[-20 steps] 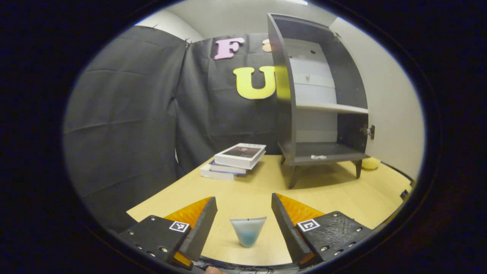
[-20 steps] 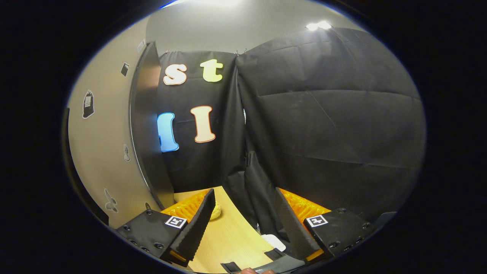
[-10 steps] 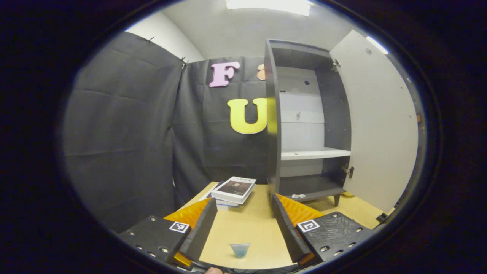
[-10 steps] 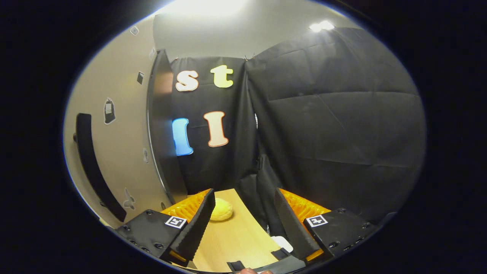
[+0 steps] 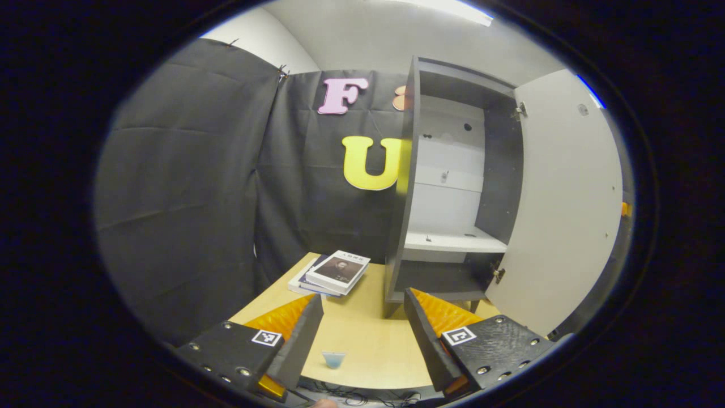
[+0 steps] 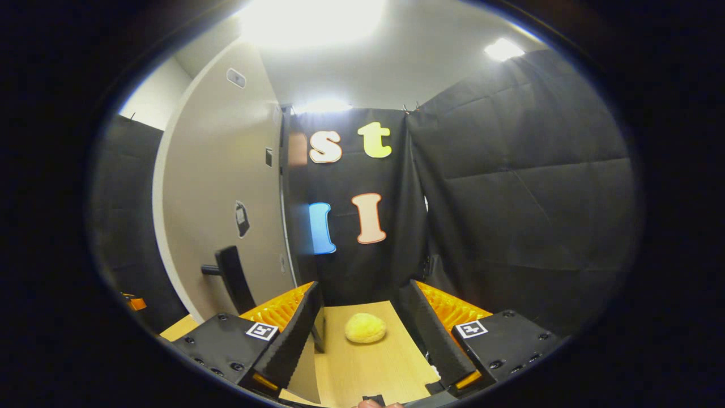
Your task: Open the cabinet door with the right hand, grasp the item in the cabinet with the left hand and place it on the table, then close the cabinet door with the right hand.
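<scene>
The dark cabinet (image 5: 408, 187) stands on the wooden table (image 5: 368, 334) with its pale door (image 5: 566, 204) swung wide to the right. Inside I see a white shelf (image 5: 453, 242) and a dark bottom shelf. A small translucent bluish cup (image 5: 334, 359) stands upright on the table near the front edge, between and beyond the fingers of my left gripper (image 5: 362, 337), which is open and apart from it. In the right gripper view the door's outer face (image 6: 221, 187) with its black handle (image 6: 233, 277) is at the left. My right gripper (image 6: 362, 334) is open and holds nothing.
A stack of books (image 5: 335, 272) lies on the table left of the cabinet. A yellow rounded object (image 6: 365, 328) rests on the table (image 6: 368, 368) ahead of the right gripper. Black cloth walls close off the back and both sides.
The left gripper has drawn back and up from the cup, which now looks smaller and farther off. The right gripper has backed away and turned, bringing the door handle and yellow object into view.
</scene>
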